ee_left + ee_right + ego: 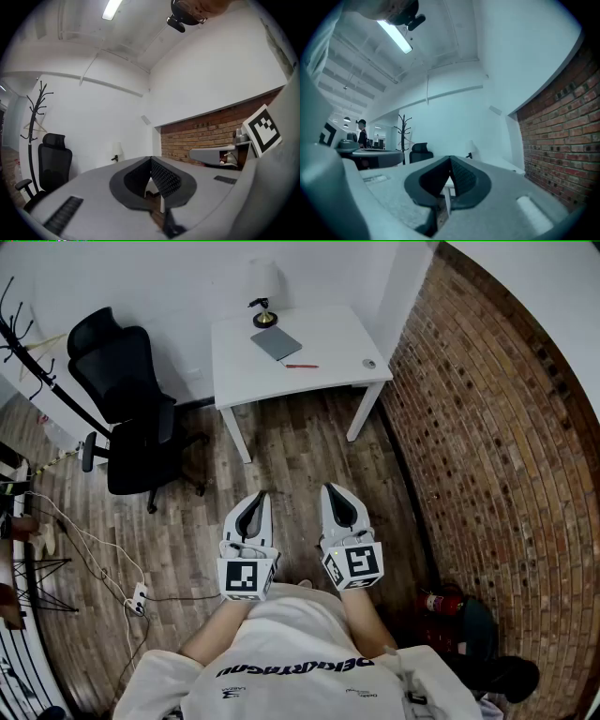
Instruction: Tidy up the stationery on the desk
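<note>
Red pen (302, 366) lay crosswise on the desk (328, 329), well ahead of left claw (262, 495) and right claw (328, 489), both closed, empty.

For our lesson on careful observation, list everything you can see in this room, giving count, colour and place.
desk: one, white, against the far wall
lamp: one, white shade, desk's back edge
notebook: one, grey, on desk
pen: one, red, beside notebook
small round object: one, grey, desk's right corner
office chair: one, black, left of desk
coat stand: one, black, far left
brick wall: one, red-brown, right
left tool: one, white, shut, empty
right tool: one, white, shut, empty
</note>
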The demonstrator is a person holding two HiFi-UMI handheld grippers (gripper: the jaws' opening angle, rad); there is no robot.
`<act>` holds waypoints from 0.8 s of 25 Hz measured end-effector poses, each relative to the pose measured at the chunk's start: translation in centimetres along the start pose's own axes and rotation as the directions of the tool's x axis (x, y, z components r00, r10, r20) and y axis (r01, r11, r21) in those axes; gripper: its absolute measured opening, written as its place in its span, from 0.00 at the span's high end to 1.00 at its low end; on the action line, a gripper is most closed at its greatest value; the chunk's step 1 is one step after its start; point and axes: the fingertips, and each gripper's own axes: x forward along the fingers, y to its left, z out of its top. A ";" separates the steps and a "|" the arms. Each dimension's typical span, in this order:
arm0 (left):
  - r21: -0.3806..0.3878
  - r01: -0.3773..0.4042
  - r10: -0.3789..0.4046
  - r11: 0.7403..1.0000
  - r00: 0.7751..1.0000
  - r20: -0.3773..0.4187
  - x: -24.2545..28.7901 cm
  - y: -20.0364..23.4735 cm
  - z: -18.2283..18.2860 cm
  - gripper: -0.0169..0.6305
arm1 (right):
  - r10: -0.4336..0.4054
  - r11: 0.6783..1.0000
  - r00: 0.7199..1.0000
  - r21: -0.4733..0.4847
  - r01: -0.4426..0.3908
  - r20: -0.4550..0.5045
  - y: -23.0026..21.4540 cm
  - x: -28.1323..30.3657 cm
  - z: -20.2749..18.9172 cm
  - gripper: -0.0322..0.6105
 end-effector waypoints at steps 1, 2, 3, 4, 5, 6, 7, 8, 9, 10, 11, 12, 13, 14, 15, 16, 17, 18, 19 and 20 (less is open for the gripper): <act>0.004 -0.006 0.006 1.000 1.000 0.002 0.0 -0.3 0.0 0.98 | 0.011 1.000 1.000 0.005 -0.011 0.015 -0.1 -0.2 0.2 0.95; 0.006 -0.012 0.012 1.000 1.000 0.003 0.0 -0.6 -0.1 0.98 | 0.021 1.000 0.999 0.010 -0.021 0.027 -0.3 -0.5 0.4 0.95; 0.007 -0.017 0.017 1.000 1.000 0.004 -0.1 -1.0 -0.2 0.98 | 0.028 1.000 0.999 0.014 -0.028 0.034 -0.5 -0.9 0.5 0.95; 0.004 -0.019 0.019 1.000 1.000 0.004 -0.3 -1.6 -0.4 0.98 | 0.031 0.999 0.999 0.016 -0.032 0.037 -0.8 -1.3 0.5 0.95; -0.001 -0.019 0.019 1.000 1.000 0.002 -0.4 -2.1 -0.7 0.98 | 0.031 0.999 0.999 0.013 -0.032 0.039 -1.0 -1.7 0.5 0.95; -0.004 -0.016 0.016 1.000 1.000 -0.002 -0.5 -2.6 -1.0 0.98 | 0.030 1.000 0.999 0.006 -0.030 0.040 -1.3 -2.1 0.5 0.95; -0.005 -0.011 0.011 1.000 1.000 -0.007 -0.5 -3.0 -1.2 0.98 | 0.028 1.000 0.999 0.001 -0.028 0.041 -1.5 -2.3 0.5 0.95; -0.005 -0.006 0.006 1.000 1.000 -0.012 -0.5 -3.3 -1.5 0.98 | 0.027 1.000 0.999 0.000 -0.027 0.041 -1.7 -2.5 0.5 0.95; -0.006 -0.002 0.002 1.000 1.000 -0.017 -0.4 -3.6 -1.7 0.98 | 0.026 1.000 0.999 0.003 -0.026 0.039 -1.9 -2.6 0.3 0.95; -0.008 0.002 -0.002 1.000 1.000 -0.022 -0.2 -3.9 -1.8 0.98 | 0.025 1.000 0.999 0.006 -0.025 0.036 -2.2 -2.6 0.3 0.95; -0.011 0.004 -0.004 1.000 1.000 -0.026 0.0 -4.1 -1.9 0.98 | 0.023 1.000 0.999 0.007 -0.023 0.034 -2.5 -2.7 0.2 0.95; -0.017 0.006 -0.007 1.000 1.000 -0.028 0.4 -4.3 -1.8 0.98 | 0.021 1.000 0.999 0.008 -0.021 0.034 -2.8 -2.6 0.2 0.95; -0.025 0.008 -0.009 1.000 1.000 -0.029 0.9 -4.5 -1.8 0.98 | 0.020 1.000 0.999 0.008 -0.020 0.033 -3.1 -2.4 0.2 0.95; -0.030 0.010 -0.011 1.000 1.000 -0.029 1.3 -4.6 -1.9 0.98 | 0.019 1.000 0.999 0.007 -0.019 0.031 -3.4 -2.2 0.1 0.95; -0.033 0.011 -0.012 0.999 1.000 -0.027 1.9 -4.6 -2.0 0.98 | 0.019 1.000 0.999 0.004 -0.019 0.029 -3.8 -1.8 0.1 0.96; -0.038 0.013 -0.014 0.999 1.000 -0.027 2.6 -4.6 -2.2 0.98 | 0.018 1.000 0.999 0.001 -0.018 0.027 -4.3 -1.4 0.0 0.96; -0.045 0.014 -0.016 0.999 1.000 -0.027 3.4 -4.6 -2.4 0.98 | 0.016 1.000 1.000 -0.001 -0.016 0.026 -4.8 -1.0 -0.1 0.96; -0.052 0.016 -0.017 0.999 1.000 -0.026 4.2 -4.6 -2.6 0.98 | 0.012 1.000 1.000 -0.004 -0.012 0.023 -5.4 -0.6 -0.2 0.96; -0.061 0.016 -0.018 0.998 1.000 -0.025 5.1 -4.6 -2.8 0.98 | 0.006 1.000 1.000 -0.009 -0.006 0.019 -6.0 -0.1 -0.2 0.96; -0.069 0.018 -0.020 0.997 1.000 -0.023 6.2 -4.7 -2.9 0.98 | 0.001 1.000 1.000 -0.013 -0.001 0.014 -6.8 0.5 -0.3 0.96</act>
